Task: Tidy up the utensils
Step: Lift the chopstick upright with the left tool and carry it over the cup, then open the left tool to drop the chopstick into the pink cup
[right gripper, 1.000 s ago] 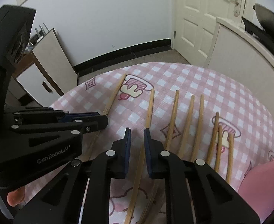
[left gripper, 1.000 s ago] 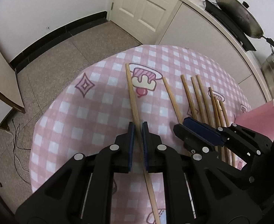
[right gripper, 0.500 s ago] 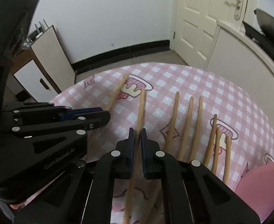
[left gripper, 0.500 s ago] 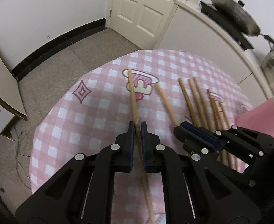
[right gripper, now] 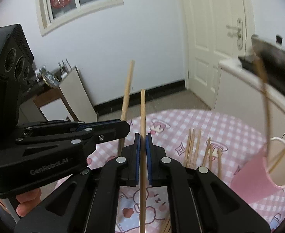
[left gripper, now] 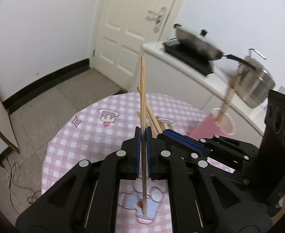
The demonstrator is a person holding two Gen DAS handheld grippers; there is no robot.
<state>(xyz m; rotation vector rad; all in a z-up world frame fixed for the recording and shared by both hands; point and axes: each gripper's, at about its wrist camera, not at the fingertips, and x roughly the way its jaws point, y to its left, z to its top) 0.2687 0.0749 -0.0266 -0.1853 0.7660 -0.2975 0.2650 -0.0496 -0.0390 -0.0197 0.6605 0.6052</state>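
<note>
Chopsticks are up off the table in both hands: the left gripper (left gripper: 143, 136) is pinched tight on one chopstick (left gripper: 143, 97), and the right gripper (right gripper: 142, 141) is clamped on a second chopstick (right gripper: 142, 112), each stick standing nearly upright between blue pads. The pink cup (right gripper: 258, 176) sits at the right edge of the checked tablecloth (right gripper: 229, 128) with a couple of sticks already leaning in it, while more loose chopsticks (right gripper: 193, 145) lie on the cloth between grippers and cup. The step in hand looks like carrying both sticks over to that cup. To do it well, keep the two grippers apart so the sticks don't cross, bring each lower tip over the rim before easing the grip — one stick at a time — and avoid knocking the leaning sticks or tipping the cup.
</note>
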